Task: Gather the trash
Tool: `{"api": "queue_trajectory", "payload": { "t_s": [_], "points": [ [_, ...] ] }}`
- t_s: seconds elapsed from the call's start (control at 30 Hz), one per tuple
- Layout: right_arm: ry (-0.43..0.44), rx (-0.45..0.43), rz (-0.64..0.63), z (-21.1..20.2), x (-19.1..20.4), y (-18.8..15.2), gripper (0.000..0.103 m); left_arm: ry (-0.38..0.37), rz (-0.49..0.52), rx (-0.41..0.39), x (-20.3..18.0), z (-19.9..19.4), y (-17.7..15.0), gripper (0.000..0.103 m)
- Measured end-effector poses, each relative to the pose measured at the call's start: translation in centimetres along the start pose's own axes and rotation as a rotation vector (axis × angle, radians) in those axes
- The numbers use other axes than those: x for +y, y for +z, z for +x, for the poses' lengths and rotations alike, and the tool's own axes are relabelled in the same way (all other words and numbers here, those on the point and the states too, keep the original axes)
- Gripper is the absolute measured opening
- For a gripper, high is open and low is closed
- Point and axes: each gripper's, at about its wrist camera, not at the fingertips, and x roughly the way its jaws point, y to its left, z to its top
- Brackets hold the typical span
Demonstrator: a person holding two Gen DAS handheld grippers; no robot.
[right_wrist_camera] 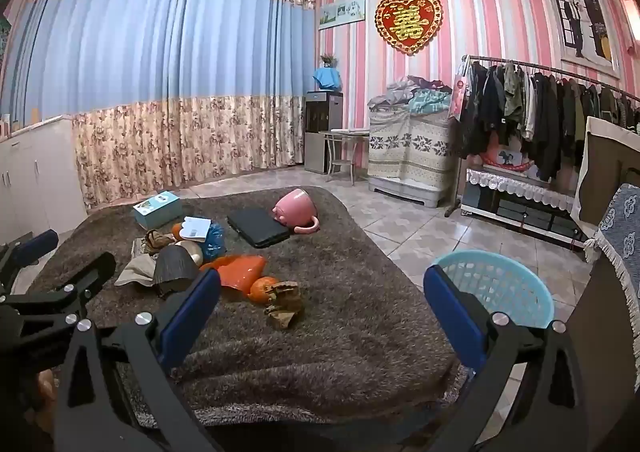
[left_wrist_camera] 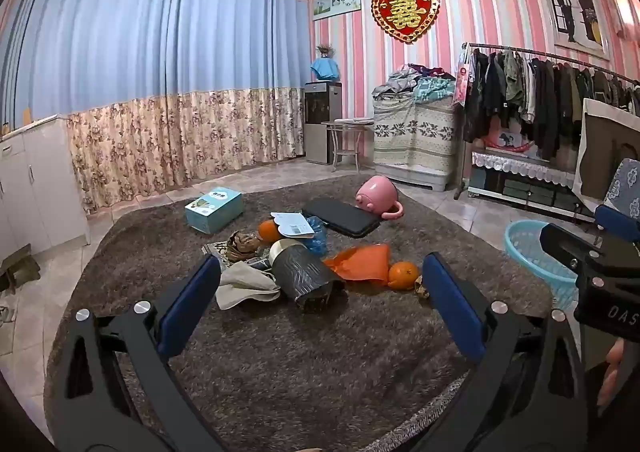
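A pile of trash lies on the brown shag rug (left_wrist_camera: 280,340): a dark crumpled wrapper (left_wrist_camera: 306,272), an orange plastic bag (left_wrist_camera: 362,262), a beige cloth (left_wrist_camera: 244,284), a blue plastic bag (left_wrist_camera: 318,234) and a white paper label (left_wrist_camera: 292,223). A crumpled brown paper scrap (right_wrist_camera: 285,304) lies beside an orange (right_wrist_camera: 262,287). My left gripper (left_wrist_camera: 320,288) is open and empty, just short of the pile. My right gripper (right_wrist_camera: 322,294) is open and empty, above the rug near the brown scrap. A light blue basket (right_wrist_camera: 500,288) stands at the rug's right edge.
A pink pig-shaped cup (left_wrist_camera: 378,196) lies tipped by a black flat case (left_wrist_camera: 340,216). A teal box (left_wrist_camera: 214,208) sits at the rug's far left. A second orange (left_wrist_camera: 269,230) is in the pile. A clothes rack (left_wrist_camera: 532,92) stands to the right, white cabinets (left_wrist_camera: 36,188) to the left.
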Motion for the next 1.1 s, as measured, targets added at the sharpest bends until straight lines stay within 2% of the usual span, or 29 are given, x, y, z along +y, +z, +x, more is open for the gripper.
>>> {"api": "queue_trajectory", "payload": {
  "t_s": [1.1],
  "points": [
    [-0.007, -0.013, 0.005, 0.00, -0.49, 0.21, 0.099, -0.002, -0.007, -0.003, 0.05, 0.00, 0.01, 0.098]
  ]
}}
